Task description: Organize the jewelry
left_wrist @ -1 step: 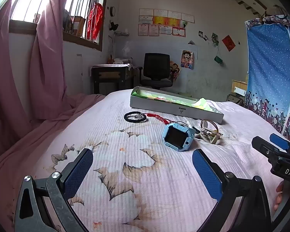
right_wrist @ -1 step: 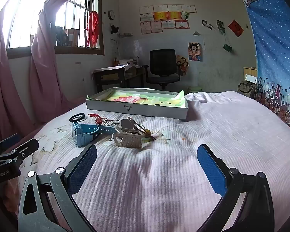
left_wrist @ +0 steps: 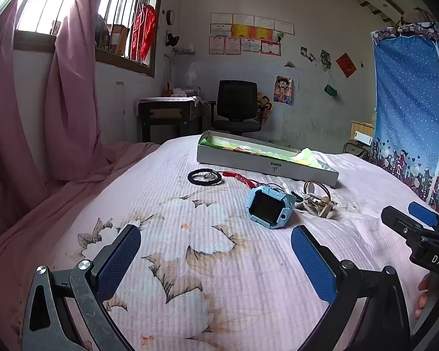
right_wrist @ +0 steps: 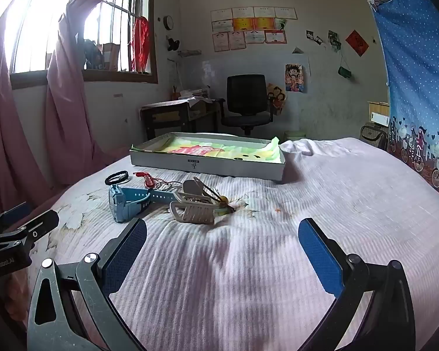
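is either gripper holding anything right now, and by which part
Nothing is held. The left gripper and the right gripper are both open over the bed, short of the blue watch.

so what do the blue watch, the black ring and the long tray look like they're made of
Blue watch: matte moulded plastic case, glossy dark screen; the ribbed strap looks like rubber or silicone.
Black ring: seemingly a fabric-covered elastic hair tie, dull and fuzzy, not metal.
Long tray: apparently grey cardboard, with flat matte walls and a printed mark, lined with crinkled coloured paper.
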Demonstrator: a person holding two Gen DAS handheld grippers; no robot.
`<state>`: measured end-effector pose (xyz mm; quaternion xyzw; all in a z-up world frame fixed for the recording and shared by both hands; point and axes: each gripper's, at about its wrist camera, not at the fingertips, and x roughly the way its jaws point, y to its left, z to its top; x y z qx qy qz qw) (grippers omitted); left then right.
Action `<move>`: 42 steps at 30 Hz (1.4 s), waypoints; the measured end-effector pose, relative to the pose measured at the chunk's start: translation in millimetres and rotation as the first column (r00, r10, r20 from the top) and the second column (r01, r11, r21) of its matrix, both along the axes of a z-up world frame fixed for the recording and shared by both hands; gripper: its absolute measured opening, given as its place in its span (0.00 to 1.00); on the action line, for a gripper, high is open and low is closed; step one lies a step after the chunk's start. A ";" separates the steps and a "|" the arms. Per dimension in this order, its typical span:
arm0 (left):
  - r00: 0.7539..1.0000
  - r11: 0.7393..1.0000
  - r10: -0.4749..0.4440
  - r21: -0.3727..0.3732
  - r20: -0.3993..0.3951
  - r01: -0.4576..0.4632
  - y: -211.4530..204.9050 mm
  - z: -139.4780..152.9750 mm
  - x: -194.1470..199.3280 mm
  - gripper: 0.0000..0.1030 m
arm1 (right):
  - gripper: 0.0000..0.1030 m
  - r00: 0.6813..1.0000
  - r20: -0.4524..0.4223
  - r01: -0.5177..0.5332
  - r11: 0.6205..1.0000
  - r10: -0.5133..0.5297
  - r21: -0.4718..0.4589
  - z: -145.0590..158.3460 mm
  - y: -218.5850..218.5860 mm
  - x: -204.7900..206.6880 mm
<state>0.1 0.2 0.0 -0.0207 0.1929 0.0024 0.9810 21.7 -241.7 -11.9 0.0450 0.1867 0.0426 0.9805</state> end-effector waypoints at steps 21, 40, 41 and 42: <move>1.000 1.000 0.001 0.009 0.001 -0.001 -0.7 0.1 -0.4 1.00 | 0.99 1.000 0.004 0.001 1.000 -0.001 0.002 0.5 -0.5 -0.1; 1.000 1.000 0.000 0.011 0.003 0.000 -0.9 0.1 -0.6 1.00 | 0.99 1.000 0.003 0.001 1.000 -0.001 0.007 1.0 -0.8 -0.8; 1.000 1.000 0.000 0.012 0.003 0.000 -0.9 0.0 -0.5 1.00 | 0.99 1.000 0.004 0.000 1.000 0.000 0.010 0.6 -2.2 -1.2; 1.000 1.000 0.000 0.012 0.003 -0.001 -1.0 0.0 -0.6 1.00 | 0.99 1.000 0.003 0.000 1.000 0.000 0.009 0.5 -2.4 -1.2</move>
